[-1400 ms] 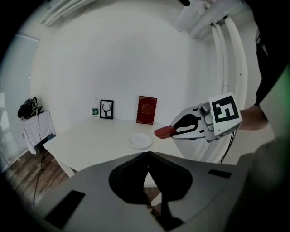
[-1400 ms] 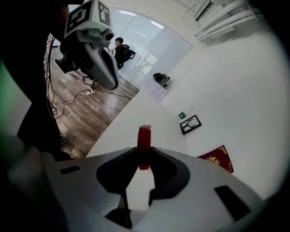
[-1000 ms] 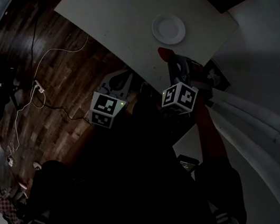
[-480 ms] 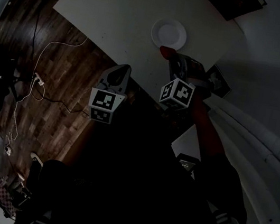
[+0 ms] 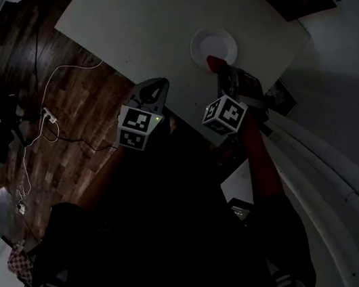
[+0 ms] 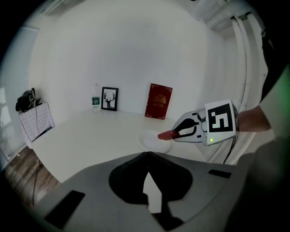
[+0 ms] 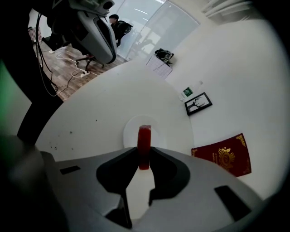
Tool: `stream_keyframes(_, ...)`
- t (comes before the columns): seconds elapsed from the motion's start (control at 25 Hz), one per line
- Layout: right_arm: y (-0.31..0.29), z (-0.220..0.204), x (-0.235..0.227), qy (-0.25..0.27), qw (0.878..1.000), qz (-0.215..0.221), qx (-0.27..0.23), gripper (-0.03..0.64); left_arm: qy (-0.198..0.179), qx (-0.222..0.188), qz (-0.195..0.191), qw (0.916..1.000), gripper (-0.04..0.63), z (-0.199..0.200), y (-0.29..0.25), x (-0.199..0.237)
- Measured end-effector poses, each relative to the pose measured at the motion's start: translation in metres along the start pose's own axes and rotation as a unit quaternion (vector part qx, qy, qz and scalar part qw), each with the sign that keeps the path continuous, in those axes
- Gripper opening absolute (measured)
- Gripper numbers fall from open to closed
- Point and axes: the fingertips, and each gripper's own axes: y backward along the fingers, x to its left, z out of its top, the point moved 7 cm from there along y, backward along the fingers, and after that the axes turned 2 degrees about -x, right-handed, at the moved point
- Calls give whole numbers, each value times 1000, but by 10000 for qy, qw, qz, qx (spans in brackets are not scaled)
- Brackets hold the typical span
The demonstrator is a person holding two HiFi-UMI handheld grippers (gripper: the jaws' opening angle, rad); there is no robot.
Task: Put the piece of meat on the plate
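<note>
A red piece of meat [image 7: 144,138] stands on edge between the pads of my right gripper [image 7: 144,152], which is shut on it. In the head view the meat [image 5: 213,63] hangs at the near rim of the white plate [image 5: 211,42], with my right gripper [image 5: 218,71] just behind it. The left gripper view shows the meat [image 6: 166,134] over the plate [image 6: 147,142] edge, a little above it. My left gripper [image 5: 156,86] is shut with nothing in it, at the near edge of the white table [image 5: 154,11], left of the plate.
At the table's far side a red book [image 6: 158,101], a small framed picture [image 6: 109,99] and a bottle [image 6: 95,102] stand against the wall. The wooden floor [image 5: 71,93] with cables lies left of the table edge. White curtains hang at the right.
Both grippers have moved forward and down toward the table. The meat has come from short of the plate to its near rim. The left gripper now reaches the table edge.
</note>
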Motion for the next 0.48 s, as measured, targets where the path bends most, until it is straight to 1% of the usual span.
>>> stream_keyframes(0.2, -13, 1, -2, -98, 9998, -6, 158, 91, -29, 54, -179, 9998, 3, -1, -15, 4)
stream_keyframes(0.48, -27, 6, -2, 107, 9995, -5, 283, 91, 36, 171, -300, 9994, 3, -6, -24, 4)
